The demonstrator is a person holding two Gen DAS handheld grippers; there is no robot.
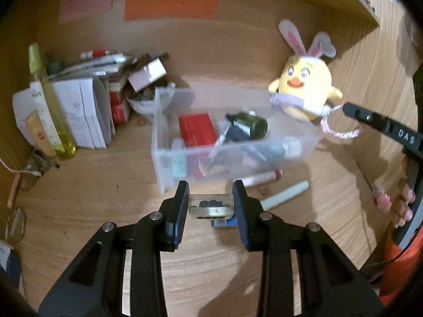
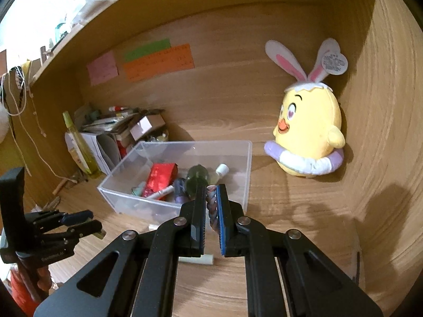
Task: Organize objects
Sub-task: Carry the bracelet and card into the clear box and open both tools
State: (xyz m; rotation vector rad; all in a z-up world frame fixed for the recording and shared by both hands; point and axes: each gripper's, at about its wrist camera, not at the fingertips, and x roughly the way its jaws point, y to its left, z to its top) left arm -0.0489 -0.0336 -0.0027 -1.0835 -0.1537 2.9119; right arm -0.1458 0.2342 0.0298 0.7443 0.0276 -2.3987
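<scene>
My left gripper (image 1: 211,189) is shut on a small clear block (image 1: 211,206) with dark bits inside, held a little above the wooden desk in front of a clear plastic bin (image 1: 169,158). The bin holds a red box (image 1: 197,129), a dark green bottle (image 1: 249,124) and several small tubes. In the right wrist view my right gripper (image 2: 211,189) is shut on a pink and purple braided cord (image 2: 212,207), just in front of the bin (image 2: 116,198). The left wrist view shows that cord (image 1: 341,132) dangling from the right gripper (image 1: 349,108).
A yellow chick plush (image 2: 309,137) with bunny ears leans in the back right corner. A white marker (image 1: 264,178), a pale tube (image 1: 286,194) and a small blue-and-white box (image 1: 223,222) lie on the desk. Boxes, pens and a yellow-green bottle (image 1: 50,111) crowd the back left.
</scene>
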